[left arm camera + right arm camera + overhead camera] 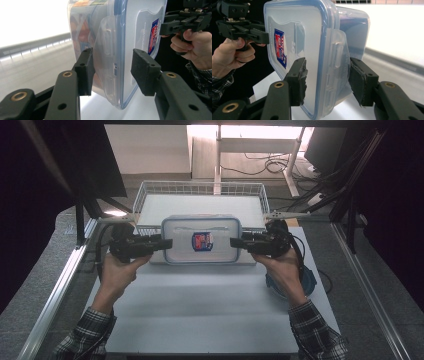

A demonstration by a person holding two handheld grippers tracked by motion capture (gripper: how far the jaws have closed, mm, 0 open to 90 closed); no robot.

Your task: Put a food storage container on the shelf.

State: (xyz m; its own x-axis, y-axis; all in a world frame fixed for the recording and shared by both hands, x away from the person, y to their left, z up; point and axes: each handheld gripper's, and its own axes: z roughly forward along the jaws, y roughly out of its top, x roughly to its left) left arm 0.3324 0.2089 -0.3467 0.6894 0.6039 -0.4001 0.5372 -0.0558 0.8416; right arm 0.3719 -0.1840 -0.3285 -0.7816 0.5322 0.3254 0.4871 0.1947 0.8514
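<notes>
A clear plastic container (pixel 202 240) with a blue-sealed lid and a red and blue label hangs level above the white table (pixel 200 310), held between both grippers. My left gripper (pixel 167 243) clamps its left end and my right gripper (pixel 235 241) its right end. In the left gripper view the container (pixel 117 37) sits between my jaws (pixel 113 72), one pad on the tub, one on the lid, over a side clip. In the right gripper view my jaws (pixel 329 80) pinch the container (pixel 312 37) the same way. Each gripper view shows the other gripper (pixel 172 25) (pixel 259 35) at the far end.
A white wire basket (pixel 200 187) stands just behind the container at the table's far edge. A blue round object (pixel 309 285) lies by the right wrist at the table's right edge. Metal frame rails run along both sides.
</notes>
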